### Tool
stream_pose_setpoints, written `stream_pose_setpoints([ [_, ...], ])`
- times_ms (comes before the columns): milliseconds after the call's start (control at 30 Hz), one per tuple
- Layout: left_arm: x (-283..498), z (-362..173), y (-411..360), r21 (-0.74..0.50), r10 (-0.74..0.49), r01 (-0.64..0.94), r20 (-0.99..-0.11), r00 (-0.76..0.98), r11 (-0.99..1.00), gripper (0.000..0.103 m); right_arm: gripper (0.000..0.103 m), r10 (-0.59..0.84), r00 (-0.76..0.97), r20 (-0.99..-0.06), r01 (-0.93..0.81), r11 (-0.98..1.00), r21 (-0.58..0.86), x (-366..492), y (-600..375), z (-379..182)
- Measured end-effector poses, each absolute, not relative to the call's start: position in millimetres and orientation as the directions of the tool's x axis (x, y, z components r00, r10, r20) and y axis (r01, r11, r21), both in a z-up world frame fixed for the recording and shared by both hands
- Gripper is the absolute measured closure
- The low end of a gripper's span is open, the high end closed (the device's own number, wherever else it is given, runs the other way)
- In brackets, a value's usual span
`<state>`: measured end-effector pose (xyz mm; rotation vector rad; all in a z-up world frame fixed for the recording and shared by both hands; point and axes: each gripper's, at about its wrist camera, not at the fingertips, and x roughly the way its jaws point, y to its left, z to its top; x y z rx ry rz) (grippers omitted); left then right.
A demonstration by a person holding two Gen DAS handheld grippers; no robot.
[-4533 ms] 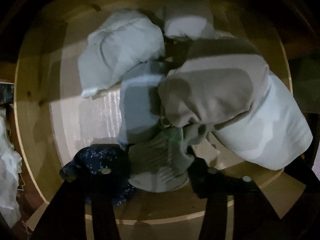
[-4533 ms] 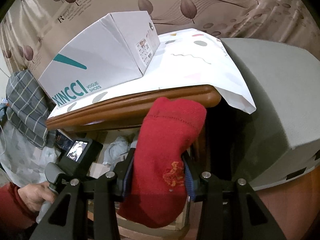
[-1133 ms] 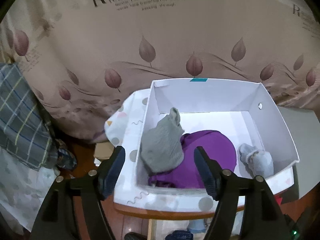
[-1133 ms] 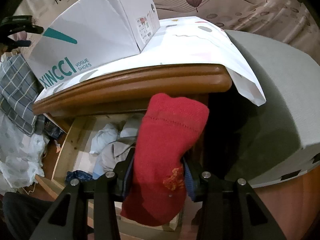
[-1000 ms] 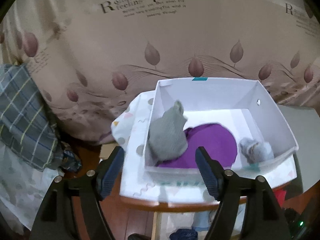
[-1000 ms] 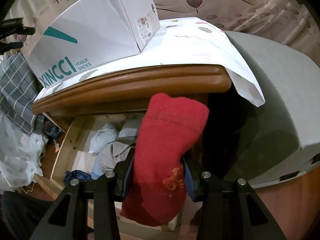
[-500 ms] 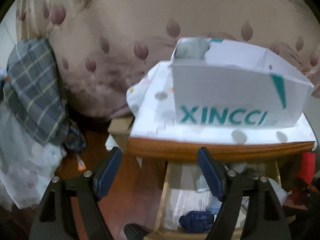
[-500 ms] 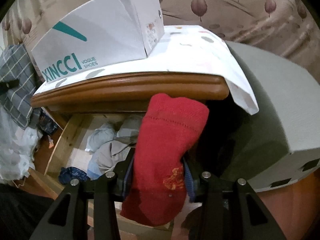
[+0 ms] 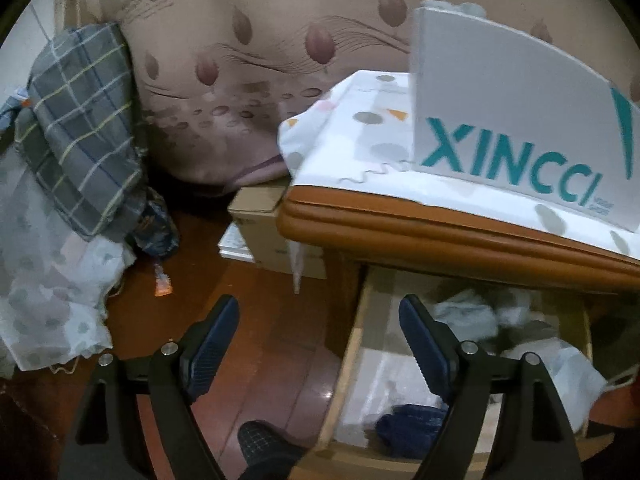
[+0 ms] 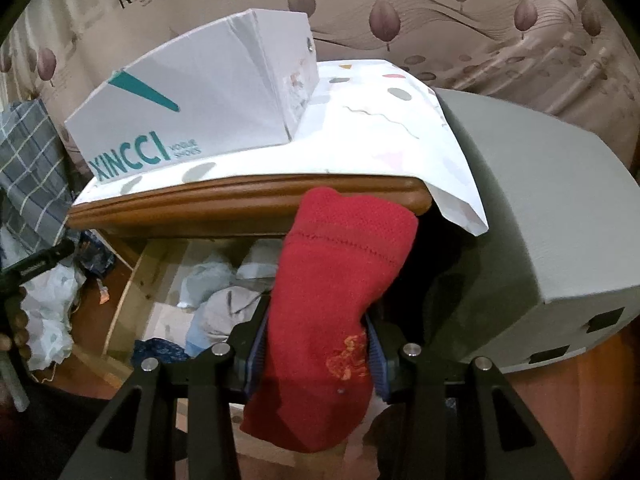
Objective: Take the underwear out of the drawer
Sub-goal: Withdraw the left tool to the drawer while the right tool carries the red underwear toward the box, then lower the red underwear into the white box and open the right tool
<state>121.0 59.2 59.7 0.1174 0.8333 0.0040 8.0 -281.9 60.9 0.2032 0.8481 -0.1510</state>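
The left claw (image 9: pixel 320 336) is empty and its jaws are opening, with nothing between them. It hangs over the floor (image 9: pixel 256 320) beside the left front corner of the open drawer (image 9: pixel 352 344), which sits under the table (image 9: pixel 440 236).

The right claw (image 10: pixel 316 344) is pinching a red knitted garment (image 10: pixel 332 304). This piece stands upright, long axis vertical, cuff end up near the table's front edge, lower end hanging below the pads.

Step in hand, as judged: the left side is returning for another pick. The remaining pale garments (image 9: pixel 464 312) and a dark blue item (image 9: pixel 412 420) lie loose in the drawer, the blue one at its front edge.

Next move: shift the left claw right, over the drawer interior, then descend onto one piece. The white shoebox (image 10: pixel 200 112) on the table looks to be the deposit point for the red garment.
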Motion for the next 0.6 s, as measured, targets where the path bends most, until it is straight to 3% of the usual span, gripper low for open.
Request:
stream_pose_setpoints([
  [600, 128, 47, 66, 0.052, 0.012, 0.048, -0.791, 0.612, 0.997, 0.020, 0.060, -0.064, 0.745, -0.664, 0.109, 0.994, 0.027, 37, -255, 187],
])
